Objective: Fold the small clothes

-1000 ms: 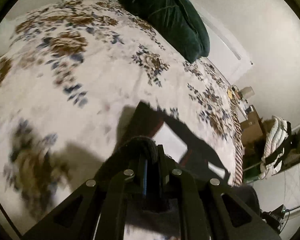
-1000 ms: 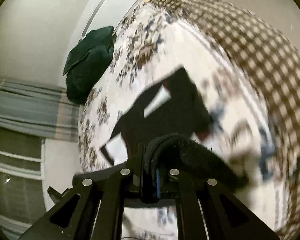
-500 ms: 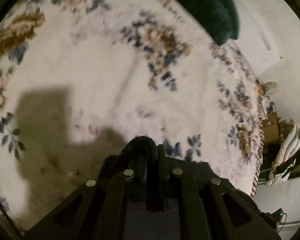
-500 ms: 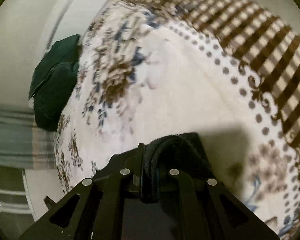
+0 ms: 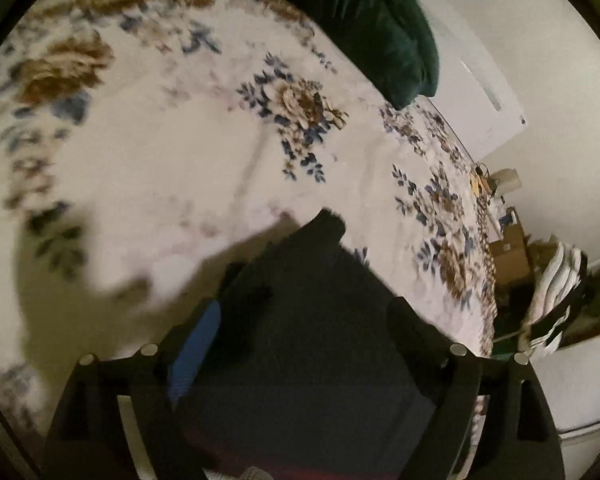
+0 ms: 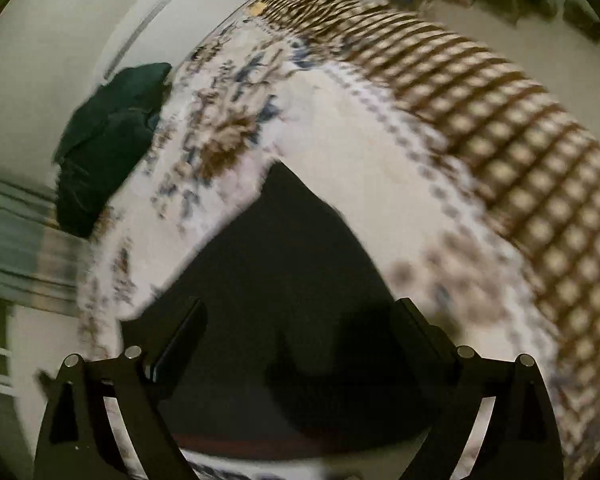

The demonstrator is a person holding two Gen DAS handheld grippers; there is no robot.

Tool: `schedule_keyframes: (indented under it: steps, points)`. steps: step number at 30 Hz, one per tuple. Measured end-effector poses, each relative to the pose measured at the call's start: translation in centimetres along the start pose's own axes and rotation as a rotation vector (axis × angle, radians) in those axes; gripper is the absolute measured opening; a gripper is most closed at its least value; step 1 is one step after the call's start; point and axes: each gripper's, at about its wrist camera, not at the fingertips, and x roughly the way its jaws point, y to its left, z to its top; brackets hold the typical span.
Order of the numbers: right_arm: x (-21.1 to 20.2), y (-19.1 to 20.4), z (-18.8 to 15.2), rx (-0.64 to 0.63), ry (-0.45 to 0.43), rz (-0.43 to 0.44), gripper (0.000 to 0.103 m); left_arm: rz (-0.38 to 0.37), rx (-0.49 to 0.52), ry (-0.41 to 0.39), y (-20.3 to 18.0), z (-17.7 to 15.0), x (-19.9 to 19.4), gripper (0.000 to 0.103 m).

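A dark garment (image 5: 312,320) lies flat on the bed, at the 6 o'clock part of both wrist views, its fabric running between the fingers of each tool. In the left wrist view its far corner pokes up toward 12 o'clock; in the right wrist view (image 6: 284,280) it forms a dark triangle with its tip toward 12 o'clock.

The left hand-held gripper (image 5: 304,316) has its jaws spread wide, one finger with a blue pad at 8 o'clock, the other at 4 o'clock, gripping nothing. The right hand-held gripper (image 6: 300,320) is likewise wide apart and grips nothing.

The floral bedspread (image 5: 160,152) surrounds the garment, with a brown checked border (image 6: 520,152) toward 2 o'clock in the right wrist view. A dark green pillow (image 5: 372,28) sits at 12 o'clock in the left wrist view, against the wall. Cluttered boxes (image 5: 512,252) stand at 3 o'clock beyond the bed edge.
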Motion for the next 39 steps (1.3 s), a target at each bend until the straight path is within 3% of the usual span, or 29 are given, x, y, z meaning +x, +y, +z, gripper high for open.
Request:
schedule_keyframes:
  steps: [3, 6, 11, 16, 18, 23, 25, 26, 27, 28, 29, 30, 34, 39]
  points:
    - [-1.5, -1.9, -4.2, 0.019, -0.01, -0.062, 0.096, 0.062, 0.024, -0.016, 1.1, -4.2, -3.0, 0.085]
    - [-1.6, -5.0, -8.7, 0.164, 0.012, -0.04, 0.096, 0.126, -0.009, -0.021, 3.3, -8.9, -5.1, 0.085]
    - [2.6, -8.9, -12.9, 0.357, 0.082, 0.159, 0.096, 0.088, -0.155, 0.039, 6.2, -13.5, -3.1, 0.085]
    - [6.5, -10.2, -12.7, 0.444, 0.076, 0.315, 0.098, 0.009, -0.234, 0.037, 6.9, -14.0, 0.5, 0.087]
    - [7.0, -10.1, -12.3, 0.441, 0.067, 0.331, 0.098, 0.016, -0.253, 0.027, 6.6, -13.4, 2.1, 0.096]
    - [7.4, -9.9, -12.3, 0.454, 0.049, 0.34, 0.098, 0.021, -0.405, 0.029, 8.5, -12.6, 6.0, 0.096]
    - [7.5, -10.2, -12.4, 0.464, 0.046, 0.354, 0.098, 0.052, -0.401, -0.002, 8.0, -12.4, 6.1, 0.096]
    - [7.5, -10.4, -12.5, 0.477, 0.041, 0.357, 0.097, 0.073, -0.38, -0.017, 7.4, -12.2, 5.9, 0.089]
    - [7.5, -10.6, -12.6, 0.49, 0.031, 0.364, 0.094, 0.075, -0.35, -0.045, 6.8, -12.1, 5.6, 0.068]
    - [7.4, -10.8, -12.7, 0.499, 0.022, 0.359, 0.077, 0.072, -0.311, -0.069, 6.1, -12.0, 5.0, 0.055]
    - [7.4, -11.0, -12.8, 0.504, 0.023, 0.347, 0.052, 0.076, -0.286, -0.079, 5.6, -12.0, 4.7, 0.041]
    - [7.5, -11.0, -13.0, 0.508, 0.023, 0.347, 0.045, 0.075, -0.258, -0.092, 5.2, -11.9, 4.3, 0.033]
    - [6.0, -10.3, -13.3, 0.488, -0.005, 0.323, 0.034, 0.057, -0.22, -0.117, 4.8, -11.9, 2.4, 0.025]
    - [2.5, -9.6, -14.6, 0.449, -0.009, 0.33, 0.031, 0.029, -0.125, -0.137, 3.7, -12.6, -2.2, 0.02]
